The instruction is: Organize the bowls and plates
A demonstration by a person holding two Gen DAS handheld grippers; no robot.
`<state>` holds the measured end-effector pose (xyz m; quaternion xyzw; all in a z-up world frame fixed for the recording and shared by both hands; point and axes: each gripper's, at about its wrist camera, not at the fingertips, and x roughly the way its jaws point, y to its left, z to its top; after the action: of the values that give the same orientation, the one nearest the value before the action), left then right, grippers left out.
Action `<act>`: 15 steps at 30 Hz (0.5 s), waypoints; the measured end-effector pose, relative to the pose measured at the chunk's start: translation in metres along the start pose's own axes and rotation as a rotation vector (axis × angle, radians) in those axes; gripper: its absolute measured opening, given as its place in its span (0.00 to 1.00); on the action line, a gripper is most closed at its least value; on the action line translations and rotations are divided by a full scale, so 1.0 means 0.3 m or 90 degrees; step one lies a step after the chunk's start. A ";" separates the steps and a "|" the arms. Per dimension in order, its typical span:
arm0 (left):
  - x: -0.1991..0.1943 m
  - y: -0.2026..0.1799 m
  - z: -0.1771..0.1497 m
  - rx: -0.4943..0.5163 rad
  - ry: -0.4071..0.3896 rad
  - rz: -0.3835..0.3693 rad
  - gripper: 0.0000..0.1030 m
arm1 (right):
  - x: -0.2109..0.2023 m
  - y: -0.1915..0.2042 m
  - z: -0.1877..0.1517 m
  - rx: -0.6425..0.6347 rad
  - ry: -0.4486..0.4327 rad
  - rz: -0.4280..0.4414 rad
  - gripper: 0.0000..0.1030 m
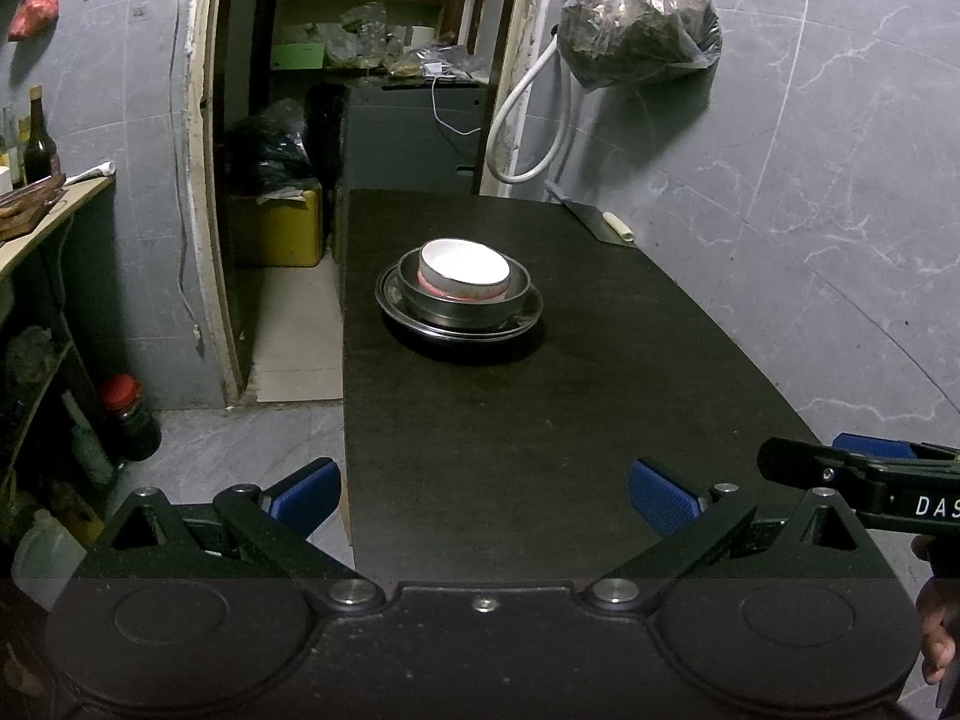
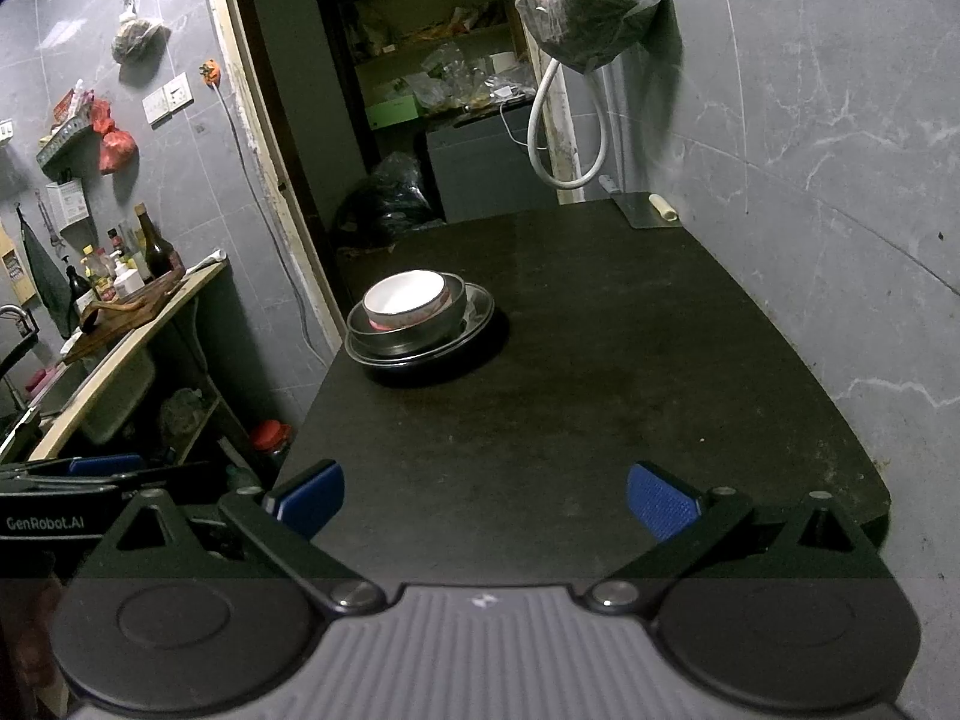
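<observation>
- Dark worktop (image 1: pixel 540 420) against a grey marbled wall; a doorway to a cluttered store room lies beyond its far end.
- One stack sits on the worktop, toward the far left part: white bowl (image 1: pixel 464 270) nested in a steel bowl (image 1: pixel 468 306), which sits on a steel plate (image 1: pixel 528 315) over a dark plate (image 1: pixel 432 333). A pink band shows at the white bowl's base.
- In the right wrist view the same stack sits near the worktop's left edge: white bowl (image 2: pixel 405 300), steel bowl (image 2: pixel 420 333), steel plate (image 2: pixel 480 300).
- Left gripper (image 1: pixel 485 495): blue-padded fingers wide apart, empty, low over the near end of the worktop, well short of the stack.
- Right gripper (image 2: pixel 485 495): fingers wide apart too, nothing between them, also over the near end, well apart from the stack.
- The two grippers are side by side; each shows at the edge of the other's view.
- Cleaver (image 1: pixel 591 222) with a pale handle lies at the far right corner of the worktop.
- Plastic bag (image 1: pixel 639 24) of dark stuff hangs on the wall above that corner; a white hose (image 1: pixel 522 120) loops beneath it.
- To the left, a side counter with bottles (image 2: pixel 156 249) and a wooden board.
</observation>
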<state>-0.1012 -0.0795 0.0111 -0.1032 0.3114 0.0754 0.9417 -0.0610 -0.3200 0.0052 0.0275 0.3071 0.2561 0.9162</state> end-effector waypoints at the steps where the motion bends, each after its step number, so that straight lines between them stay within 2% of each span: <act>1: 0.000 0.000 0.000 0.000 0.000 0.000 0.99 | 0.004 -0.002 0.002 0.000 0.001 0.000 1.00; 15: -0.001 0.001 0.002 0.000 0.000 0.001 0.99 | 0.010 -0.004 0.002 -0.002 0.002 -0.002 1.00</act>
<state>-0.1011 -0.0791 0.0116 -0.1033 0.3111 0.0759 0.9417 -0.0581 -0.3195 0.0038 0.0253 0.3084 0.2550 0.9161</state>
